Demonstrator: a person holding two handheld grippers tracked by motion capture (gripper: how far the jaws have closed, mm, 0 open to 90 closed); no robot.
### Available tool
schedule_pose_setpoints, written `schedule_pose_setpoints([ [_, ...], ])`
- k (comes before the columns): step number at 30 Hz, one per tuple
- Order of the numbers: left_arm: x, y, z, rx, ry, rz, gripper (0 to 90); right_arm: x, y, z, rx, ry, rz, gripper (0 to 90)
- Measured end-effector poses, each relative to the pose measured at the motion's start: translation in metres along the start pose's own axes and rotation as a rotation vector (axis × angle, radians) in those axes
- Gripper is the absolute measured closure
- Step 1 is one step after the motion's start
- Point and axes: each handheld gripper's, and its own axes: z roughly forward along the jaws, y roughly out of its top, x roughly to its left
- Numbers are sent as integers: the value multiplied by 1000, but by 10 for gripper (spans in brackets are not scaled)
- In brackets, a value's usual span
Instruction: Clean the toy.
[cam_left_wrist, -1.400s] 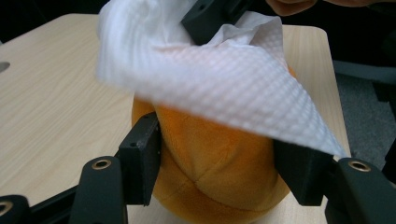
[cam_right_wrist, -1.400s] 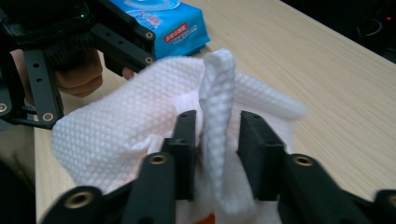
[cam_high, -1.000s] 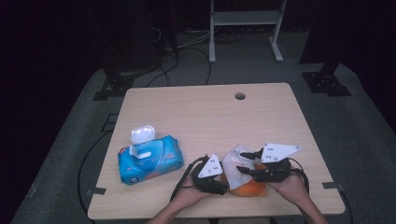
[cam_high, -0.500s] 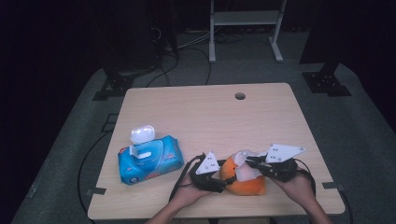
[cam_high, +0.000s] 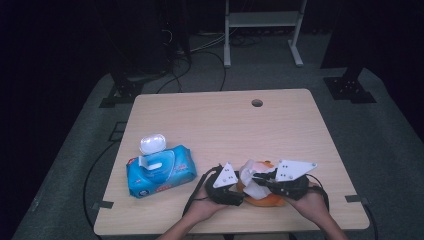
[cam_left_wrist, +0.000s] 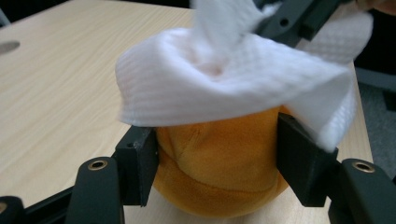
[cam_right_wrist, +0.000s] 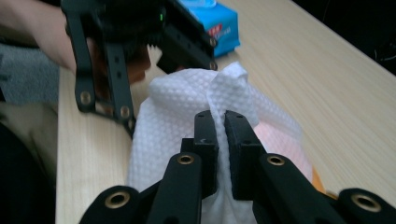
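Note:
An orange plush ball (cam_high: 260, 201) sits near the table's front edge. My left gripper (cam_high: 241, 194) is shut on it, one pad on each side (cam_left_wrist: 217, 158), and its jaws have just closed a little tighter. A white wet wipe (cam_high: 251, 179) is draped over the ball's (cam_left_wrist: 219, 172) top. My right gripper (cam_high: 262, 181) comes in from the right and is shut on a raised fold of the wipe (cam_right_wrist: 177, 102), pinching it between its jaws (cam_right_wrist: 220, 126). The wipe (cam_left_wrist: 224, 88) hides the ball's upper half.
A blue pack of wet wipes (cam_high: 160, 172) with its white lid (cam_high: 152, 143) flipped up lies left of the hands. The table (cam_high: 225, 125) has a cable hole (cam_high: 257, 103) at the back. Cables and a metal frame (cam_high: 262, 20) lie on the floor beyond.
The right gripper's jaws have shut on the wipe and bunched it up over the ball. More of the orange ball shows at the front. Both hands have stayed in place.

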Motion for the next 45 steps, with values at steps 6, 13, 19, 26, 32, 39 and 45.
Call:
schedule_pose_setpoints([
  [6,3,0,1,-13,-4,-42,351,-9,-11,-16,13,-81,21,834],
  [13,8,-3,1,-18,-1,-89,354,5,1,7,20,4,-55,832],
  [19,9,-5,-2,-15,-4,-96,357,-9,-12,-13,30,-50,-3,833],
  [26,3,-3,-4,-46,-2,12,188,-16,-20,-11,36,-45,20,831],
  [32,3,0,3,-69,8,142,124,-29,-24,-7,-1,12,85,831],
  [39,7,-3,4,-31,26,100,334,-31,-24,-1,-7,0,92,831],
  [45,8,4,-6,-13,29,5,450,-26,-13,-10,-88,5,105,834],
])
